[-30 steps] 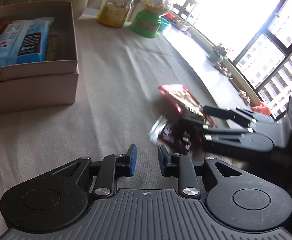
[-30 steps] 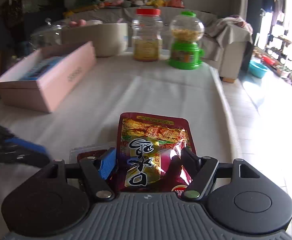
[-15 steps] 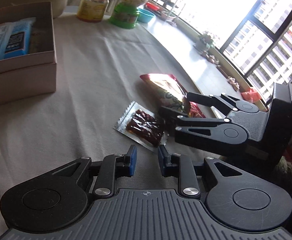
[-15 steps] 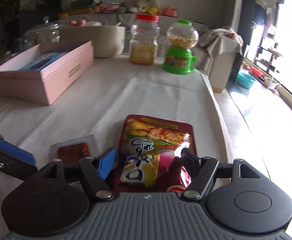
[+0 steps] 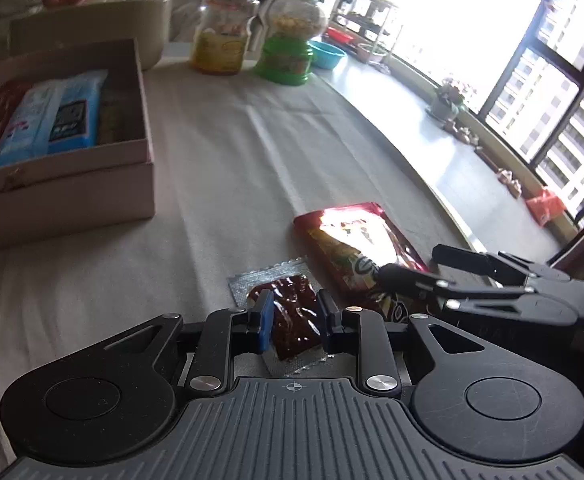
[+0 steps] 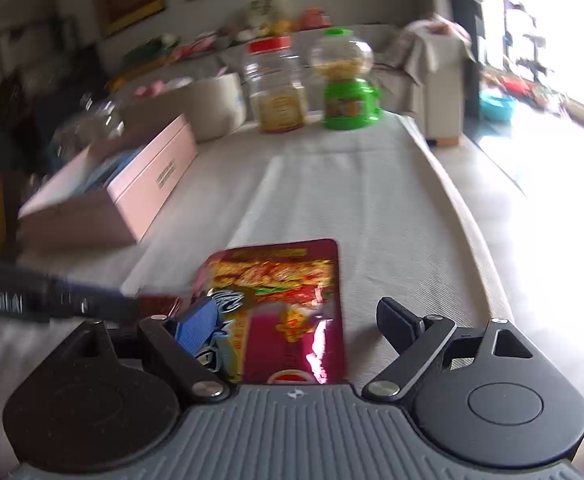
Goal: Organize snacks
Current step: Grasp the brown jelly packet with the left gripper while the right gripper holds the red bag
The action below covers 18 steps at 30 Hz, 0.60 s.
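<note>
A small clear packet of dark red snack lies flat on the cloth between my left gripper's open fingers. A larger red foil snack bag lies beside it to the right and also shows in the right wrist view. My right gripper is open wide around that bag's near end. The pink box stands to the far left with a blue snack pack inside it.
A red-lidded jar and a green candy dispenser stand at the table's far end, with a beige bowl behind the box. The table edge drops off to the right towards the window.
My left gripper has moved forward over the small dark packet, which now lies between its fingers. My right gripper's jaws have spread from the red bag, which now lies flat.
</note>
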Tool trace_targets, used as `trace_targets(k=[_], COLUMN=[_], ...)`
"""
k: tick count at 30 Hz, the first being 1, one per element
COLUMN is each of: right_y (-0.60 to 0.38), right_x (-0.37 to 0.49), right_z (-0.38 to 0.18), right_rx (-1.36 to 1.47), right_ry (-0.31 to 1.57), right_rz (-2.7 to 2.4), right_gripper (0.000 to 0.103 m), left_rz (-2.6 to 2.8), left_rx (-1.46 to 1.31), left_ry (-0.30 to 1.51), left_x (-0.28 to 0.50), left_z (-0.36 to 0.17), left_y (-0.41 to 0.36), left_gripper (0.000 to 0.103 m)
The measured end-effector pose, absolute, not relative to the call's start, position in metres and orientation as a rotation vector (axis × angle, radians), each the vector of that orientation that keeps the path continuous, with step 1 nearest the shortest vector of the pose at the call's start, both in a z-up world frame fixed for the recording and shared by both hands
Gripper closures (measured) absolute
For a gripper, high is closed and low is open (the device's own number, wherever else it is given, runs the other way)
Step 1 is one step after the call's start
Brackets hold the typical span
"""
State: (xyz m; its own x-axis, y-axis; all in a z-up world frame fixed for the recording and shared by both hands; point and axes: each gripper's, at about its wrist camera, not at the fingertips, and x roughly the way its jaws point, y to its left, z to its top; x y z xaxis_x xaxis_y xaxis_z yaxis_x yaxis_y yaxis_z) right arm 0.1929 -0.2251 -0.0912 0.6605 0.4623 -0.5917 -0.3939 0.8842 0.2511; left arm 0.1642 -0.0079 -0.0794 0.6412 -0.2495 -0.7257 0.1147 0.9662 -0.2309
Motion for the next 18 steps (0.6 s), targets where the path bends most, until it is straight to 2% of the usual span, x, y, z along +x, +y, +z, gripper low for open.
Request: trace_targets(k=[3,8,18], right_y=[-0.241,-0.239,-0.235], right_x=[0.197,0.195,0.195], right_z=[-0.094,-0.095,-0.094], right_rx=[0.216,0.206,0.179], right_ry=[0.695,0.685,0.689], right_rz=[0.459,0.42,0.411], right_gripper=[0.015,0.015,0.014], left_rz=[-0.225,-0.222,-0.098], left_rx=[0.019,0.225,0.222], left_ry=[0.808,0.746,0.749], left_x=[0.159,0.147,0.146], left_z=[-0.084,-0.093,-0.09], left_y=[-0.037,-0.058,-0.026], left_gripper=[0.076,0.071,0.068])
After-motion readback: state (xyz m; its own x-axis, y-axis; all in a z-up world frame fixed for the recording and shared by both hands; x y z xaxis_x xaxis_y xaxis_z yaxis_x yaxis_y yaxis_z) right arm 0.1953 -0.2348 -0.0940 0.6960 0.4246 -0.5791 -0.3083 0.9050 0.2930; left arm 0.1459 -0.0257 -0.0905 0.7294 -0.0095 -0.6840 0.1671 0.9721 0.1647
